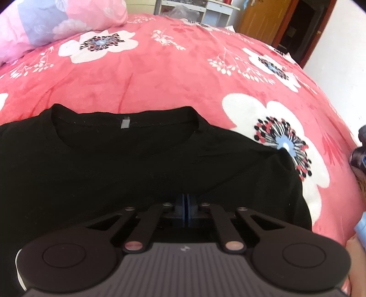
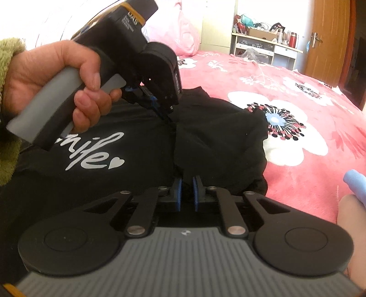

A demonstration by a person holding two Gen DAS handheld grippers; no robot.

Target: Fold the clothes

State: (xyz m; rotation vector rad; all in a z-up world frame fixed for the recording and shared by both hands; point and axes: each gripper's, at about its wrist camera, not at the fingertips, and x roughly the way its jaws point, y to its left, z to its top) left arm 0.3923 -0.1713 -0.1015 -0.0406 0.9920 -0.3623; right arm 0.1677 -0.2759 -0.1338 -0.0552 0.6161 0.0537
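A black T-shirt (image 1: 137, 160) lies on a bed under a pink flowered bedspread (image 1: 171, 75), collar on the side away from the left tongs (image 1: 187, 201). Beyond the collar and right of the right tongs (image 2: 187, 182) the bedspread is open and bare; a pink pillow (image 1: 57, 20) sits far ahead to the left. The shirt's near hem is cut off under both tool bodies. The left tongs are pressed together, blue pads meeting on a raised fold of black cloth. The right tongs pinch a bunched ridge of the shirt between nearly closed pads. From the right wrist, the left hand (image 2: 45, 84) partly covers white lettering (image 2: 91, 150) on the shirt's front, left of the right tongs.
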